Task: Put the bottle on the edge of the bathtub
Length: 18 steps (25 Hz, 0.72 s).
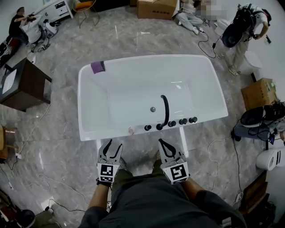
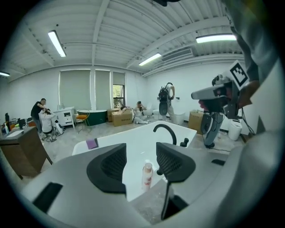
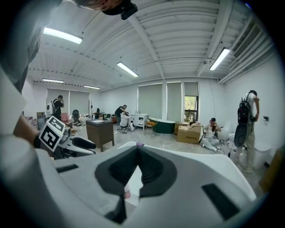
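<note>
Pink-white bottle (image 2: 147,174) upright on the bathtub (image 1: 151,58) rim — just beyond the parted, empty left gripper (image 2: 141,153) — right gripper (image 3: 138,151) closed.

Grey marble floor (image 1: 62,49), dark desk (image 1: 24,84)

The bathtub (image 1: 107,135) is white, smooth and glossy. The arched faucet (image 1: 165,111) on its lower rim is matt black. The small bottle (image 1: 131,130) beside it looks like pale, translucent plastic. The floor (image 1: 67,44) is grey veined stone or tile, polished enough to mirror the lights. At the left of the frame, the table (image 1: 31,80) is dark matt wood. The box (image 1: 156,8) at the top is plain brown cardboard.
</note>
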### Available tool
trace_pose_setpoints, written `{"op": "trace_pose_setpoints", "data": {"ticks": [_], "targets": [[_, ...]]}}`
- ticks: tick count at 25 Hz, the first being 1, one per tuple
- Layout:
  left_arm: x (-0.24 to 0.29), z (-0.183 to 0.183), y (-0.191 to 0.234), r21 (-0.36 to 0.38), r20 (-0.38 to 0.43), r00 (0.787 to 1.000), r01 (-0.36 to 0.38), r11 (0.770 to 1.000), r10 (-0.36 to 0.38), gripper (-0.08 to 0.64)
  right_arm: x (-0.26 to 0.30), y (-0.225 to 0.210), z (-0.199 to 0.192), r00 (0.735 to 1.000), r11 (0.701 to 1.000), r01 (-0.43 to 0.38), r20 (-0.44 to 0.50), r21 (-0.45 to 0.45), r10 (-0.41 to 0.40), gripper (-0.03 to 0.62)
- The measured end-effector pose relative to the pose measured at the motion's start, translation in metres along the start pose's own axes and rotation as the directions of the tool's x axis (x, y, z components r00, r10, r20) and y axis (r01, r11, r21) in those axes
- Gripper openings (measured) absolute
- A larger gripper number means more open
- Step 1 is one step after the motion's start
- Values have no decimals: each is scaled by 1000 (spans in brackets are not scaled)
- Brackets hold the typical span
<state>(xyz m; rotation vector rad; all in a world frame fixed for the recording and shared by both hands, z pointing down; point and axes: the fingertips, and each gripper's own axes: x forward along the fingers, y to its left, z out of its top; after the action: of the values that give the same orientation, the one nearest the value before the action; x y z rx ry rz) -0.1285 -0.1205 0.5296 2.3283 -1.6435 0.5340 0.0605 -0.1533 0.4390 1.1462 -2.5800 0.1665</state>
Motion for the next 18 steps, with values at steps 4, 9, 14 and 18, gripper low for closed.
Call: {"op": "trace_pose_setpoints", "data": {"ticks": [4,9,14,18], "targets": [[-20,41,1,4,55,998,-10,1000,9,185,-5,4,22,999,1000,3,33,2,-3,0],[-42,83,-2,-18,109,994,-26,1000,28,156,-13,3,41,999,1000,0,51,0,0,1],[-68,113,0,-66,178,982,-48,997,59,110,-21,4,55,997,1000,-2,71,-22,4,0],[-85,133,5,-74,222,970,-84,994,99,44,-22,4,67,996,999,-6,84,-34,9,0]]}}
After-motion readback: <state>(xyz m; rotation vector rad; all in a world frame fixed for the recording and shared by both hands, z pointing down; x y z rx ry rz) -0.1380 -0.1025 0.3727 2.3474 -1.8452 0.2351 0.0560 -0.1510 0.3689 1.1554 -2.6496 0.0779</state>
